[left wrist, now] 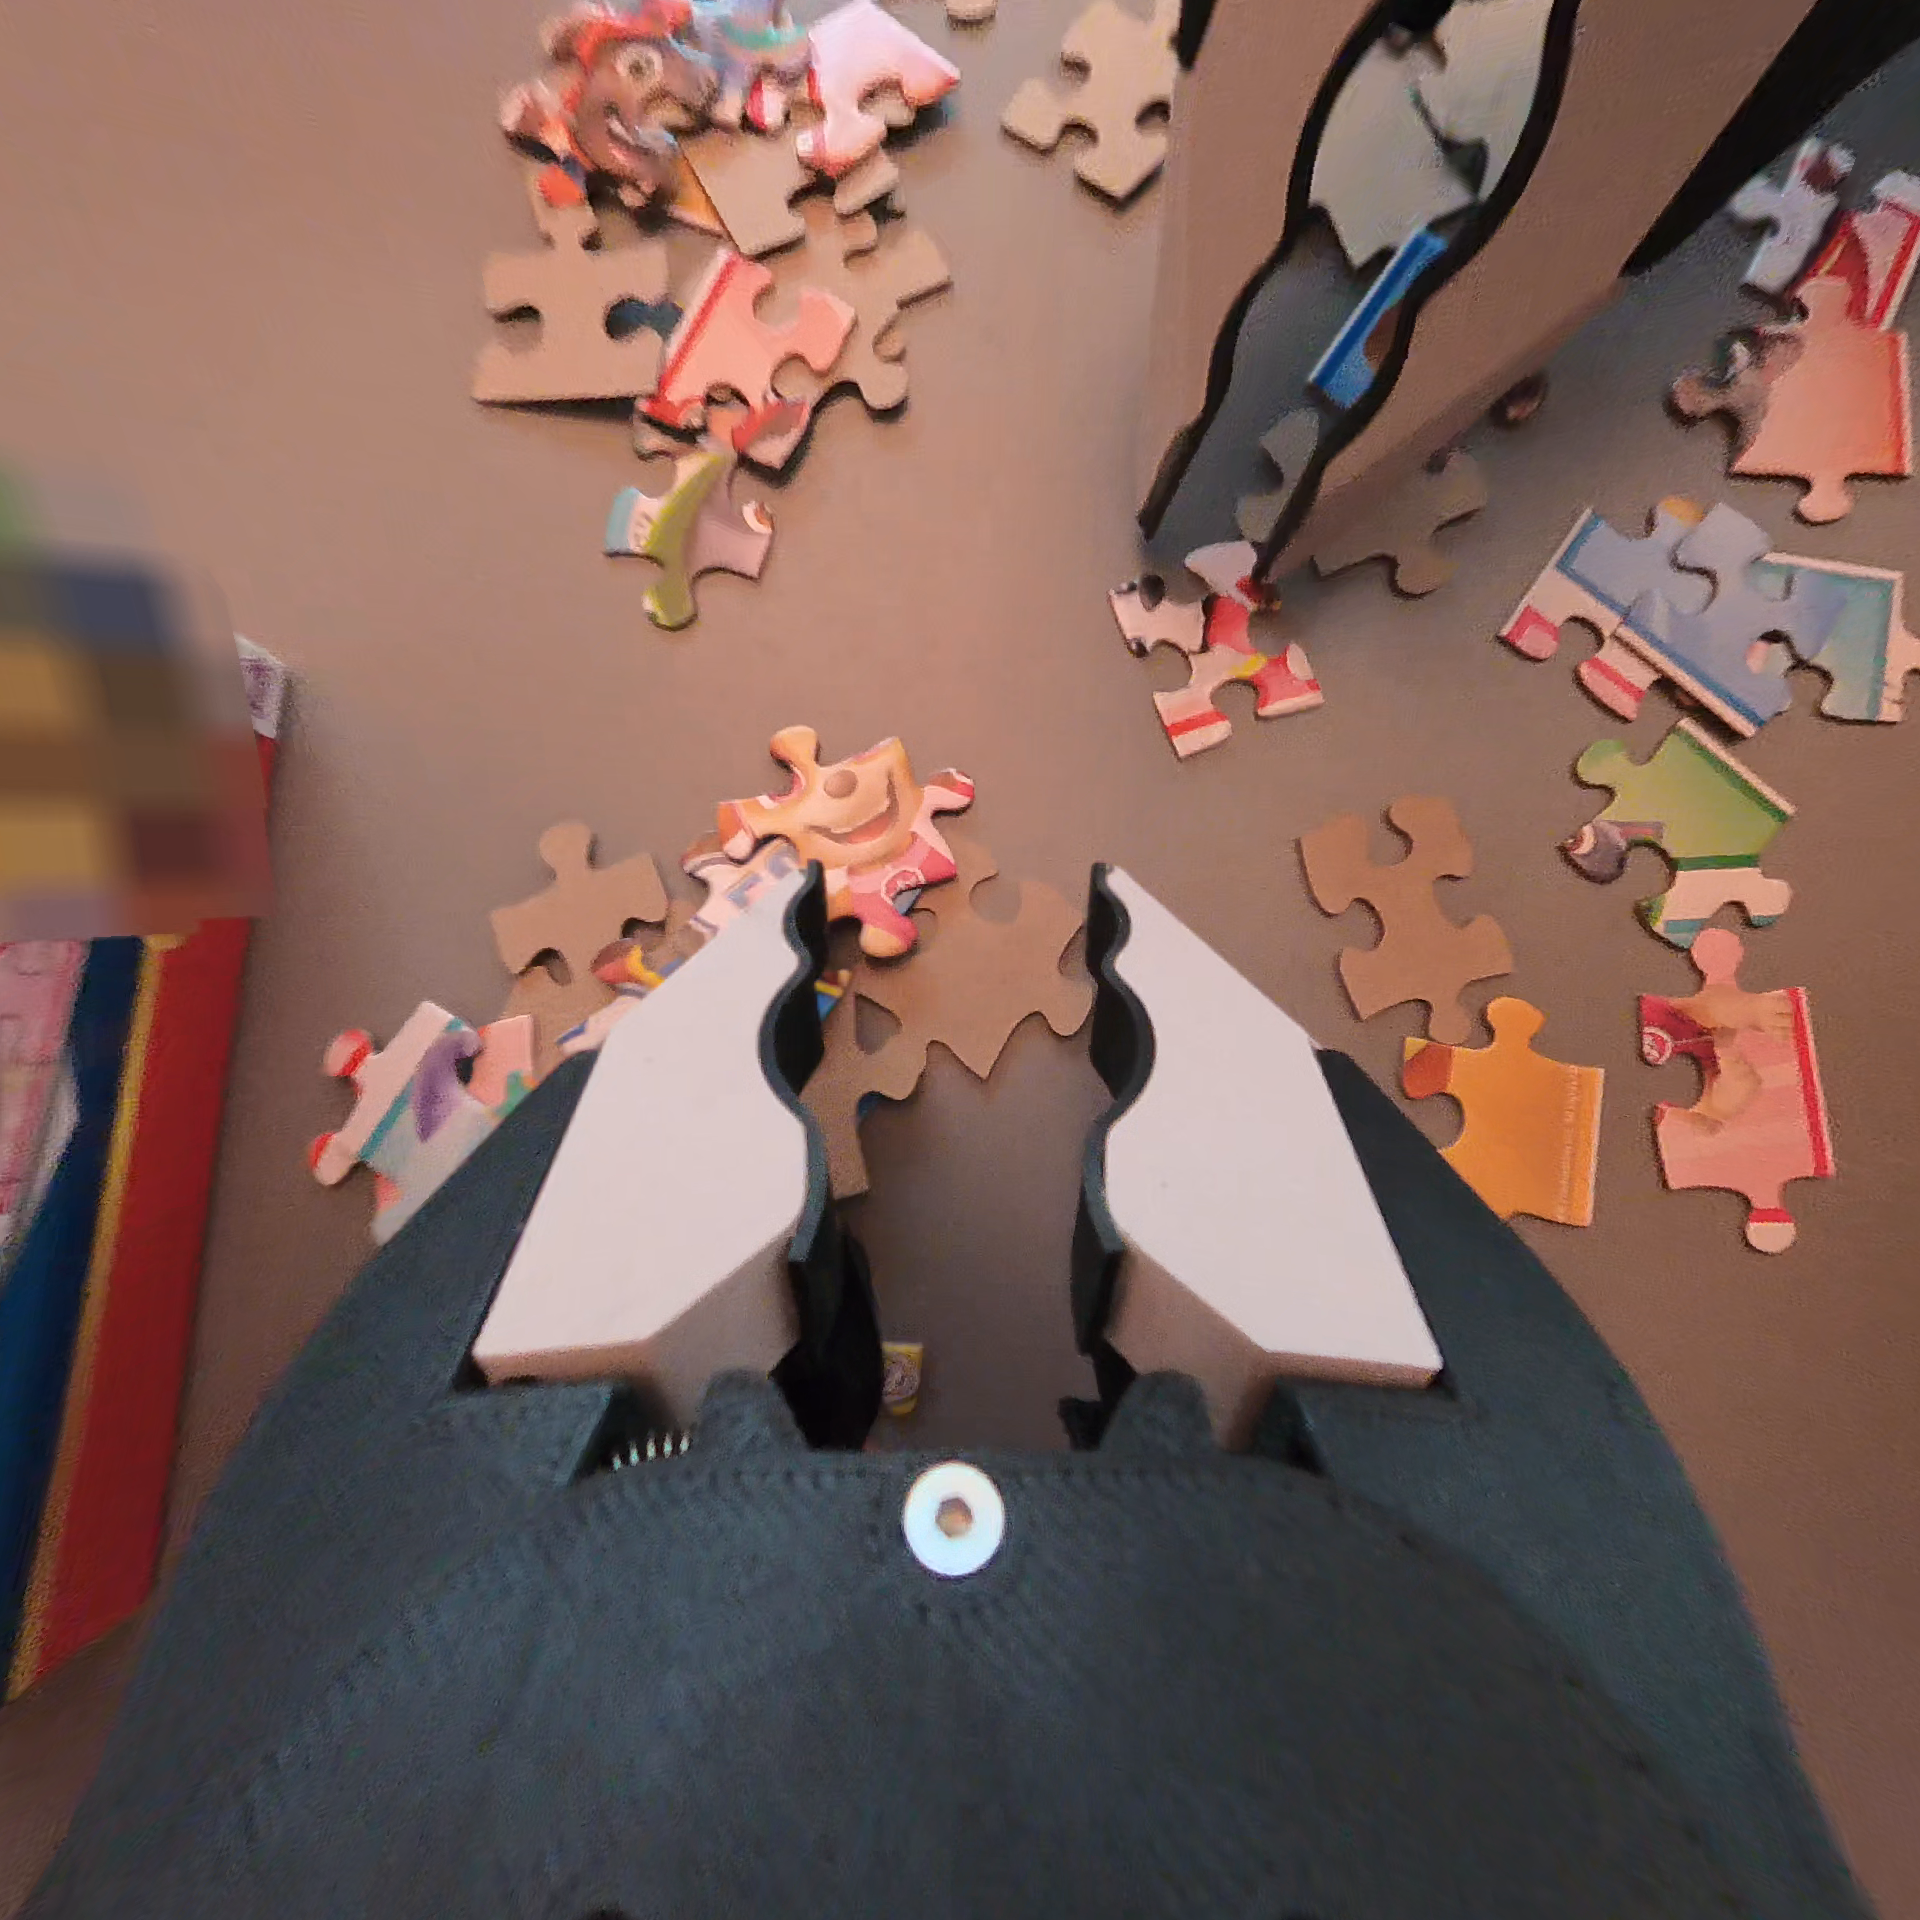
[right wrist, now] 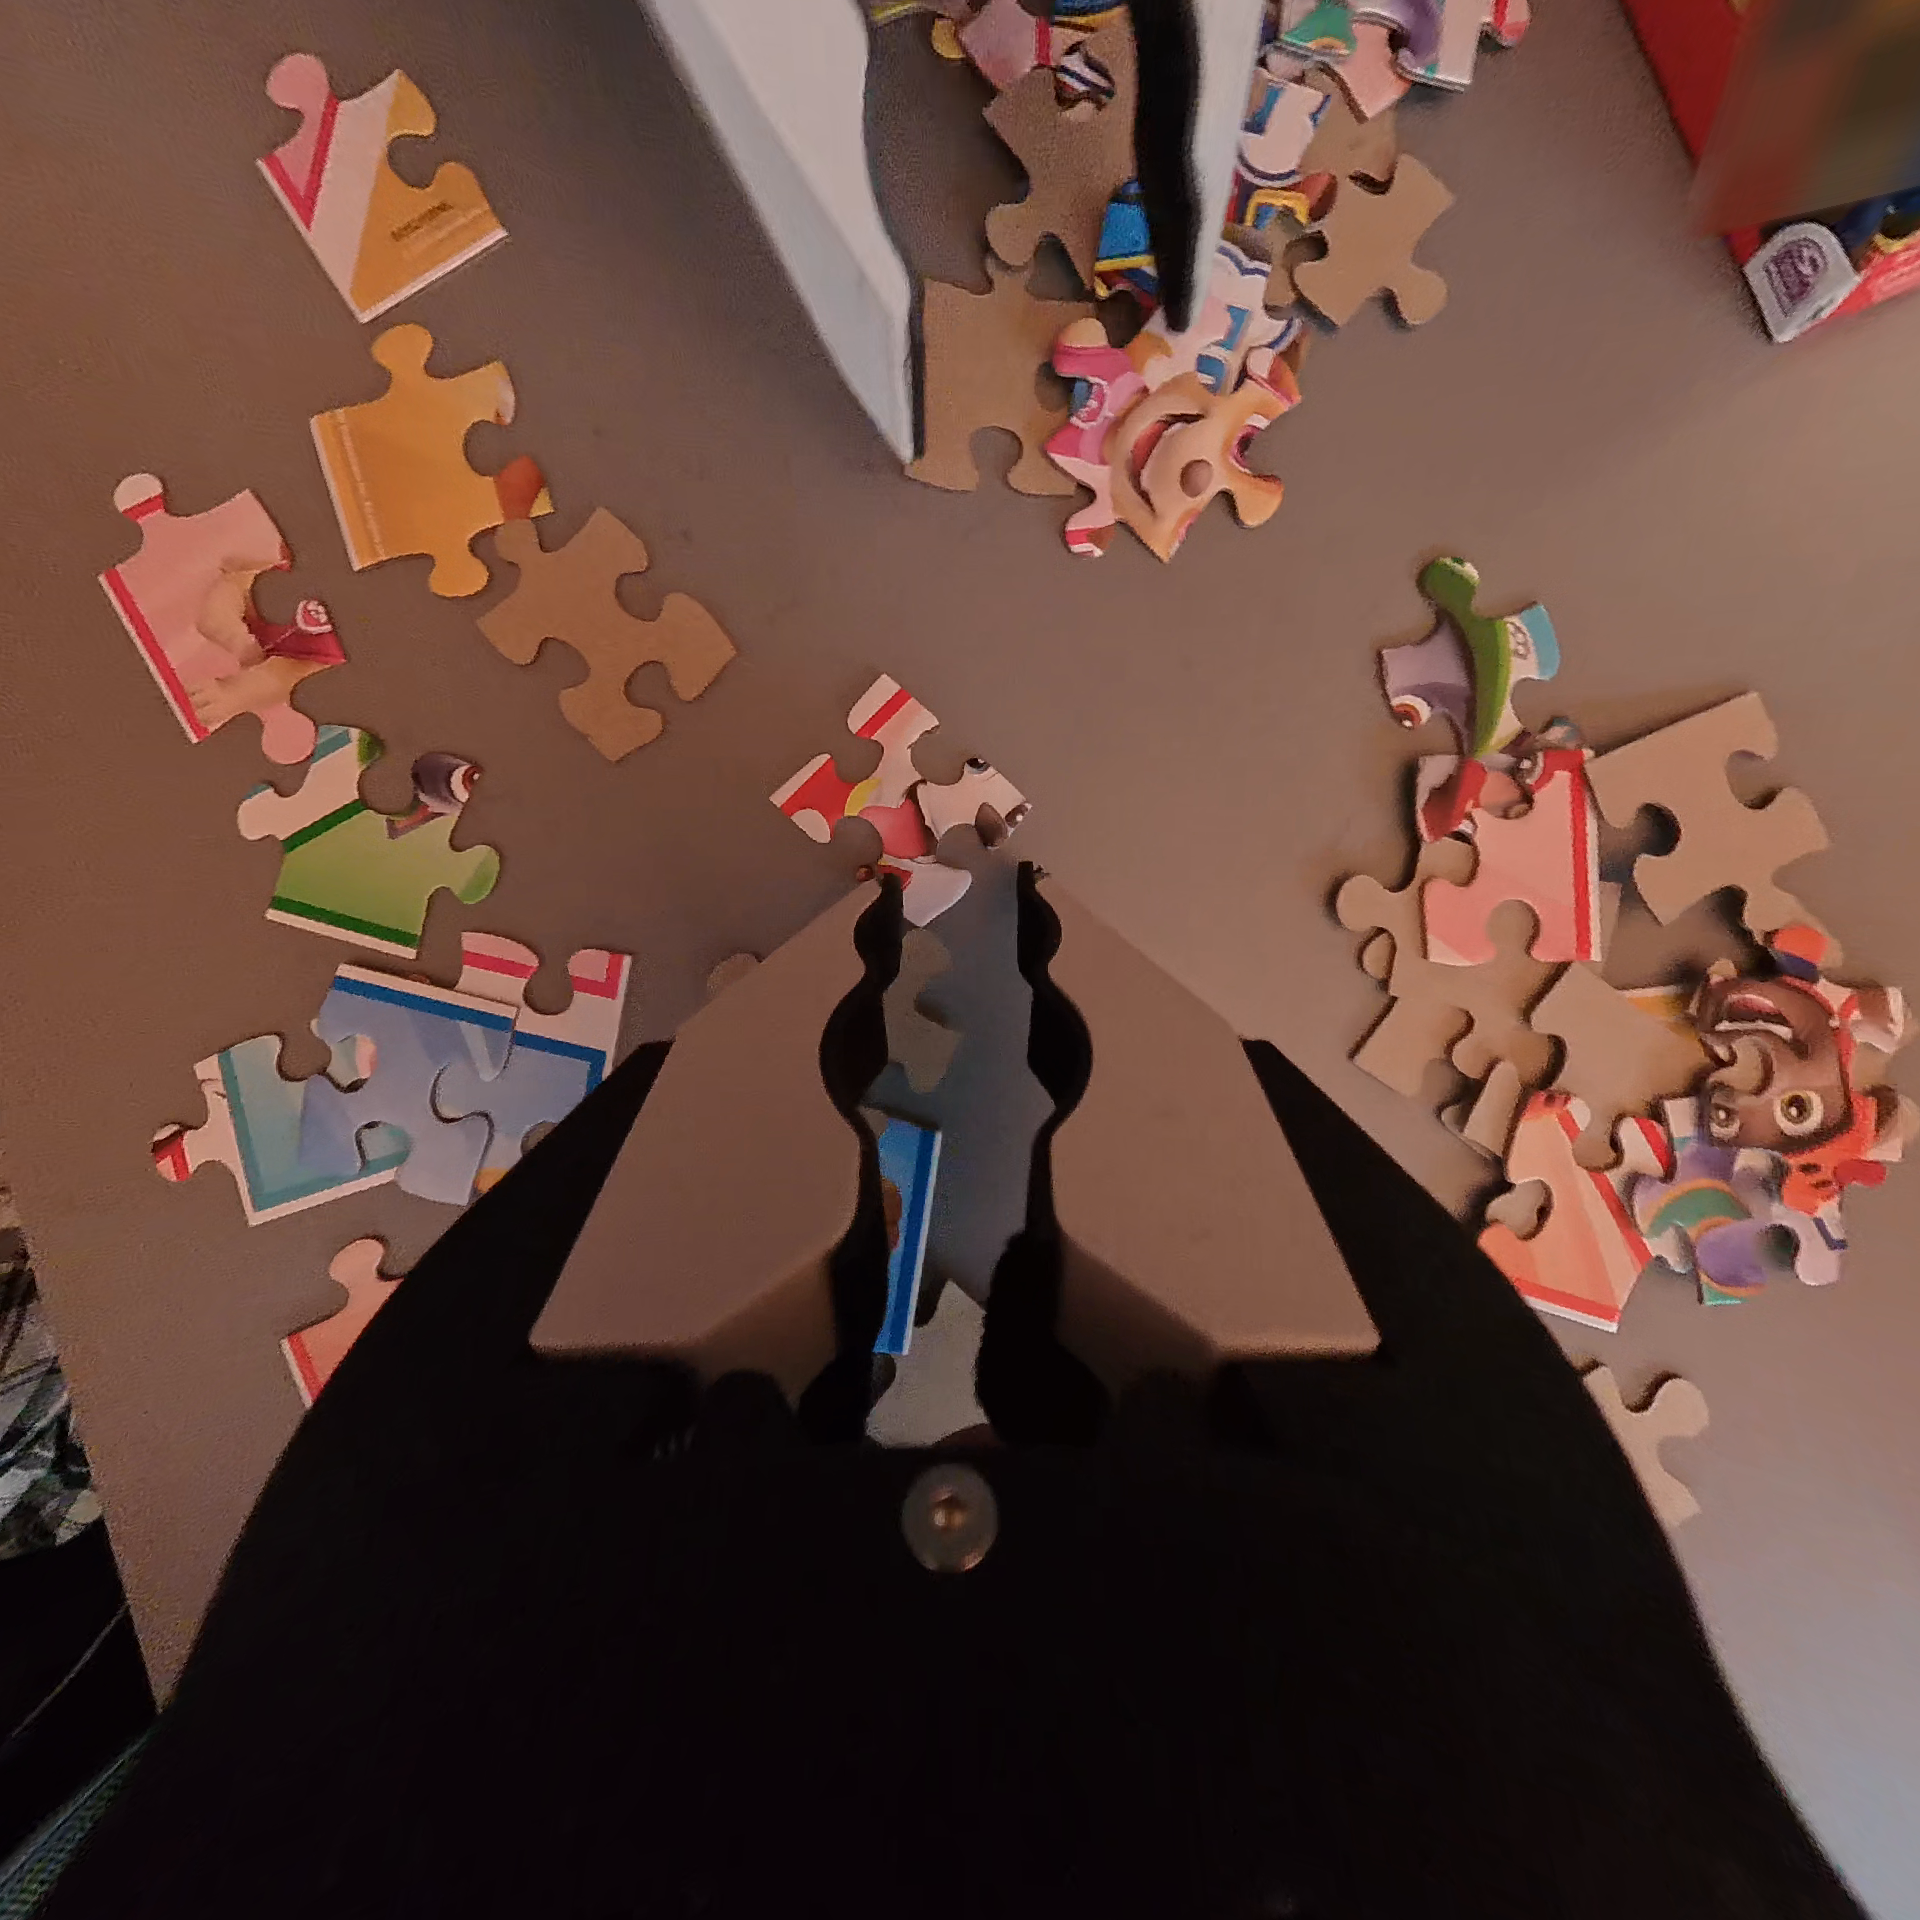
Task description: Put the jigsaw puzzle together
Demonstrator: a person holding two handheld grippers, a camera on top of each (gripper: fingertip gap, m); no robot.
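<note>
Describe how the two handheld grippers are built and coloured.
Both match: the left gripper and right gripper have a dark textured plastic body, two pale wedge-shaped fingers lined with wavy black pads, and a silver screw at the centre. A small spring shows on the left.

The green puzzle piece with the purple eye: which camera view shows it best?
The right wrist view: the green puzzle piece lies whole and sharp, left of the fingers. The left wrist view shows it near the right edge, slightly blurred.

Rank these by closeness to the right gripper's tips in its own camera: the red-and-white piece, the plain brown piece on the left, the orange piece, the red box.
1. red-and-white piece, just ahead of the right gripper.
2. plain brown piece, left.
3. orange piece, farther left.
4. red box, far top right.
</note>
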